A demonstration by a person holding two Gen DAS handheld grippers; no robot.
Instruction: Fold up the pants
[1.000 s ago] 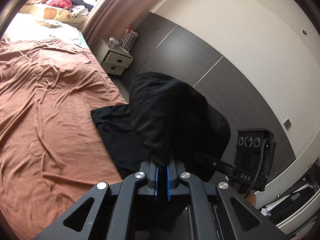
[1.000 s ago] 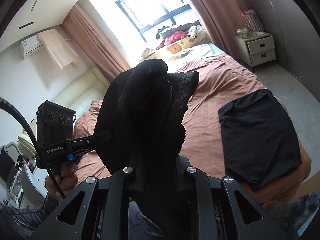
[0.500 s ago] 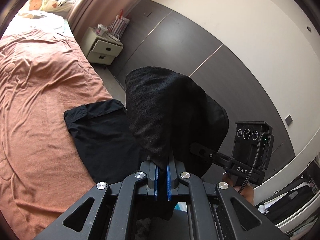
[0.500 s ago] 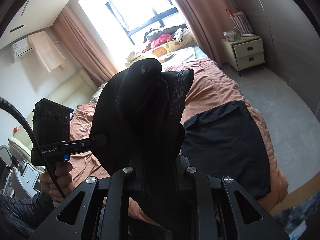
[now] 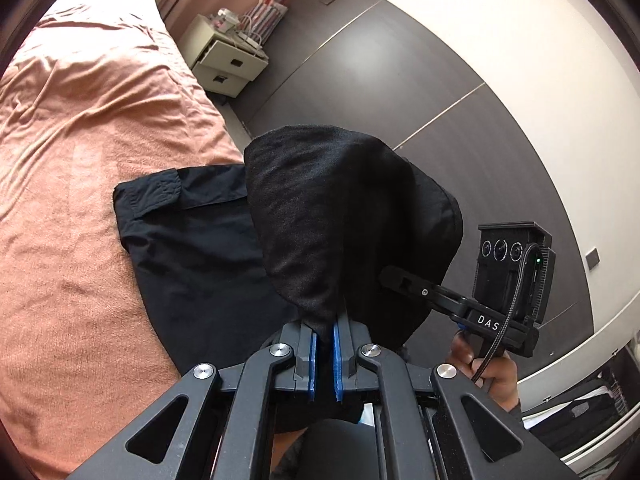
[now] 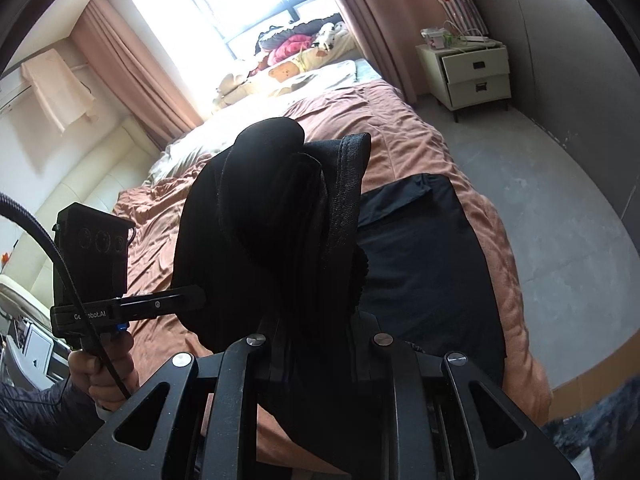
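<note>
I hold a pair of black pants (image 5: 332,216) in the air between both grippers. My left gripper (image 5: 323,320) is shut on one part of the bunched fabric, whose folds drape over its blue pads. My right gripper (image 6: 316,320) is shut on another part of the black pants (image 6: 276,216), and the cloth hides its fingertips. A second black garment (image 5: 192,248) lies folded flat on the corner of the orange-brown bed (image 5: 80,120), below the held pants. It also shows in the right wrist view (image 6: 424,264).
A white nightstand (image 6: 468,72) stands beside the bed by a dark wall panel (image 5: 400,100). Grey floor (image 6: 560,208) runs along the bed's right side. Pillows and clothes (image 6: 296,52) lie at the head of the bed under the window.
Both grippers have carried the held pants closer to the bed corner. The flat black garment now sits nearer and directly beneath them. The grips are unchanged.
</note>
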